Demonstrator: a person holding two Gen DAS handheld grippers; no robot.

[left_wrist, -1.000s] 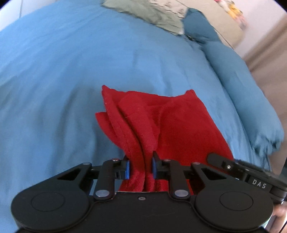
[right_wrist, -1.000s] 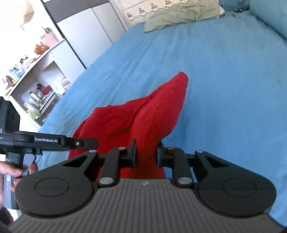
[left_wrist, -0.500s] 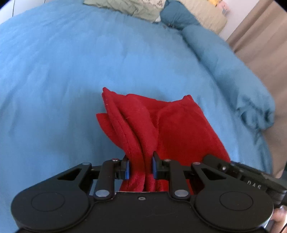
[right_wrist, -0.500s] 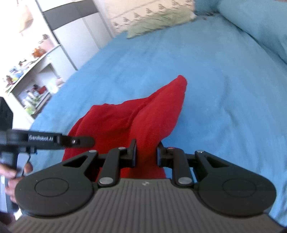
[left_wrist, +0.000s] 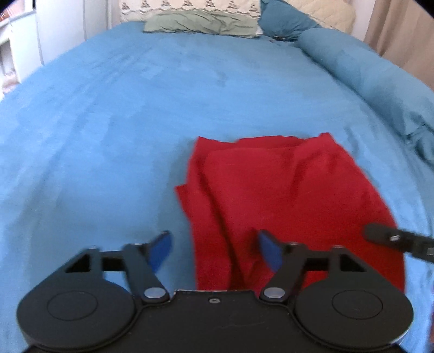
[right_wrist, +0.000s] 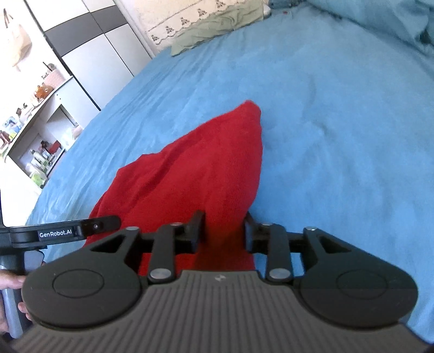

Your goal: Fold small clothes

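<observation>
A red garment (left_wrist: 284, 190) lies folded and rumpled on the blue bedspread (left_wrist: 135, 108). My left gripper (left_wrist: 214, 249) is open, its blue pads apart over the garment's near left edge, holding nothing. My right gripper (right_wrist: 223, 230) is shut on the red garment (right_wrist: 195, 173), whose near edge runs between the fingers. The right gripper's tip shows at the right of the left wrist view (left_wrist: 393, 239), and the left gripper's finger shows at the left of the right wrist view (right_wrist: 67, 230).
Pillows (left_wrist: 200, 19) lie at the head of the bed. A rolled blue duvet (left_wrist: 379, 76) runs along the right side. A wardrobe (right_wrist: 89, 51) and shelves with small items (right_wrist: 35, 130) stand left of the bed.
My left gripper has opened and let go of the red garment, which dropped flatter onto the bed. The right gripper stays shut on it.
</observation>
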